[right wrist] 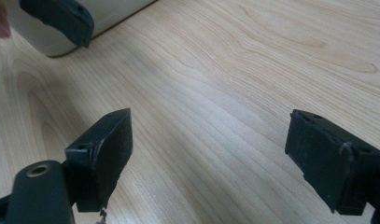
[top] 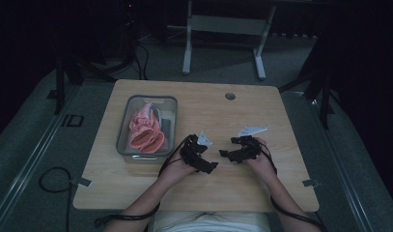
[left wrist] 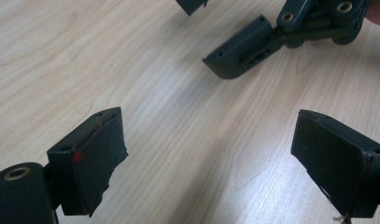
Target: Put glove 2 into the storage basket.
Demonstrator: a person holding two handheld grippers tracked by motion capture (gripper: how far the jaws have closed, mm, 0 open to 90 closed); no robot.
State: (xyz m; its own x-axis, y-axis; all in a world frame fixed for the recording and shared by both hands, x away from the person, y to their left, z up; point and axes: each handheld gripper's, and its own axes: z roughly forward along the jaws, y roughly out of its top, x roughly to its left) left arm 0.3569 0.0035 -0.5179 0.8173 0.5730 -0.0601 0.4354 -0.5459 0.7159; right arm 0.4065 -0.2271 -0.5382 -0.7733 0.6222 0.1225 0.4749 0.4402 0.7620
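Both grippers hover low over the middle of the wooden table (top: 242, 104), facing each other. My left gripper (top: 207, 155) is open, and in the left gripper view (left wrist: 211, 163) there is only bare wood between its jaws. The right gripper (top: 227, 147) is open too, and the right gripper view (right wrist: 215, 158) likewise has nothing between its black pads (right wrist: 108, 149). One jaw of the right gripper (left wrist: 243, 51) hangs a short way beyond the left one's jaws.
A clear plastic bin (top: 122, 126) stands on the left half of the table and holds a crumpled pink and red soft thing (top: 146, 131). Its pale corner (right wrist: 52, 44) appears in the right gripper view. A round hole (top: 230, 95) lies near the far edge.
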